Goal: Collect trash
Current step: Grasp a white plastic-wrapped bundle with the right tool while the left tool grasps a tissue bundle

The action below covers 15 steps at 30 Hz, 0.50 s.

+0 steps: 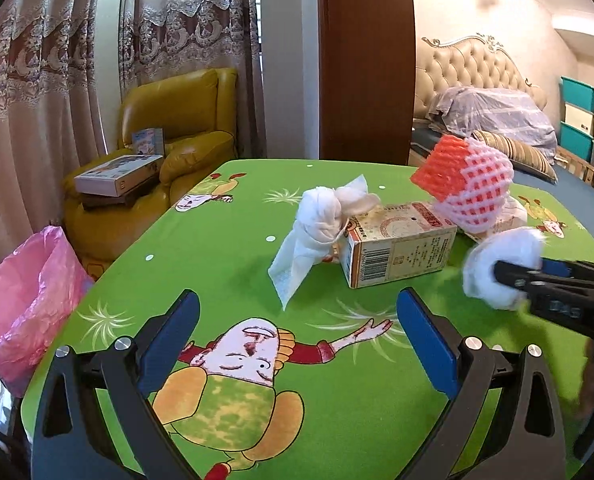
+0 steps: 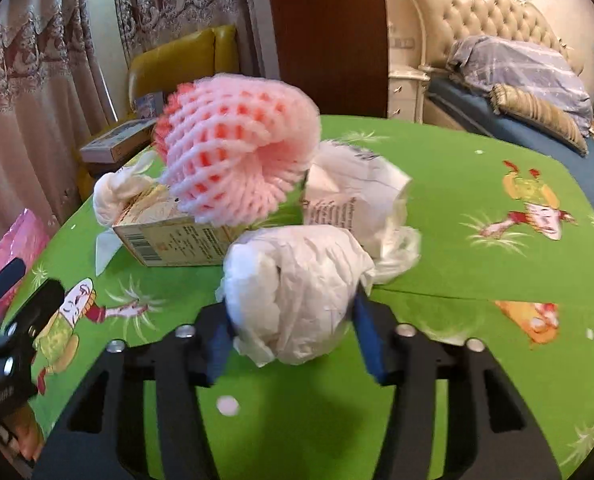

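My right gripper [image 2: 293, 320] is shut on a crumpled white tissue wad [image 2: 297, 296] and holds it above the green tablecloth [image 2: 477, 248]; the wad also shows in the left wrist view [image 1: 501, 268]. My left gripper [image 1: 297, 320] is open and empty above the cloth, short of the trash pile. The pile holds a cardboard carton [image 1: 397, 244] lying on its side, a twisted white tissue [image 1: 317, 220] at its left, a pink foam fruit net [image 1: 469, 180] on top, and crumpled printed paper [image 2: 357, 192] behind.
A pink plastic bag [image 1: 21, 300] hangs open off the table's left edge. A yellow armchair [image 1: 177, 128] with boxes stands behind the table at the left. A bed [image 1: 497, 112] lies at the right, curtains at the back.
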### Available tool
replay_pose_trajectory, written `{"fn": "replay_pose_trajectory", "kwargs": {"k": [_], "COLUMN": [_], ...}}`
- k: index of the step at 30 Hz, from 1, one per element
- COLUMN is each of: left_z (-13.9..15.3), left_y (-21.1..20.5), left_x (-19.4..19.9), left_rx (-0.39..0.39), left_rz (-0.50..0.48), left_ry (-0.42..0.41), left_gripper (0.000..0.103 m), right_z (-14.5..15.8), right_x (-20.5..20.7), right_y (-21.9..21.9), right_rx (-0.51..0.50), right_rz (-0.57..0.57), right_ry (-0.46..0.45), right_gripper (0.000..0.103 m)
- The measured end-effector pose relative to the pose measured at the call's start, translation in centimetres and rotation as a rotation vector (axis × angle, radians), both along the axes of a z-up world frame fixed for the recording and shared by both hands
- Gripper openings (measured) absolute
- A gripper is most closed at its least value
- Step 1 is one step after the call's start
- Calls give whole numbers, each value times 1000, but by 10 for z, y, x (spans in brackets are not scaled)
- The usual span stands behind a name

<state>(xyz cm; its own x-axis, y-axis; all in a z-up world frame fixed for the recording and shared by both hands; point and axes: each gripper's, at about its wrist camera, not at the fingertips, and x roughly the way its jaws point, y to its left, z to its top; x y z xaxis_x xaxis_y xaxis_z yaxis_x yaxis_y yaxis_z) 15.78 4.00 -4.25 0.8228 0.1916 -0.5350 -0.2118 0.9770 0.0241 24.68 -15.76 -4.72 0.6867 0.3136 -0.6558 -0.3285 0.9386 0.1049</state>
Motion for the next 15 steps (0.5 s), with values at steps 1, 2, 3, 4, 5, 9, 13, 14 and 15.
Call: {"fn": "replay_pose_trajectory", "kwargs": {"k": [1,2,3,4,5,9,13,14,15], "left_z": [0,0,1,0,0,-1,-2,-1,-2], "left_y": [0,0,-1,-1,-1,-1,0,0,1], "left_x": [0,0,1,1,2,4,6,7,8], "left_rx": [2,4,4,5,4,-2,-6,-7,-14], "left_rz": [-1,-2,-4,-7,-10,-16,-21,-23,-31], "left_ry": [1,2,3,6,8,20,27,29,34], "left_gripper": [93,93,93,93,93,93,93,93,93], "right_z": [1,2,4,5,5,4,6,7,7], "right_x": [-7,-15,-20,-28,-33,-58,-79,-81,-84], "right_y": [-7,-14,-20,-27,-31,-46,-52,-51,-50], "right_rx": [4,7,9,11,12,17,50,44,28], "right_rz": [-2,-7,-12,-19,-24,-43,-39,-36,-33], "right_ry": [-9,-18,-25,-30,-33,-54,-65,-69,-73], "right_gripper": [42,41,41,40,40,40,40,39,39]}}
